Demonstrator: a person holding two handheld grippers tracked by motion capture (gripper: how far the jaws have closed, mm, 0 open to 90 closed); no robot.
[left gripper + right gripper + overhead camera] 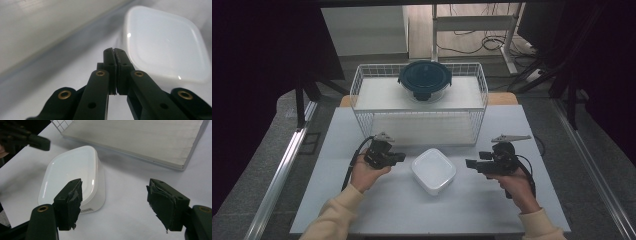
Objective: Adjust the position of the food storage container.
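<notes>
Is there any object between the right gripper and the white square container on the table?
Nothing visible. The right gripper, jaws open, points at the white container across bare table. The left gripper, jaws shut, is on the container's other side.

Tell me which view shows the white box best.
The high view: the whole white box lies on the table between both grippers. The right gripper view shows it partly behind a jaw; the left gripper view shows its lid close, partly cut off.

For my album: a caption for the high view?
White lidded box on table between shut left gripper and open right gripper.
</notes>
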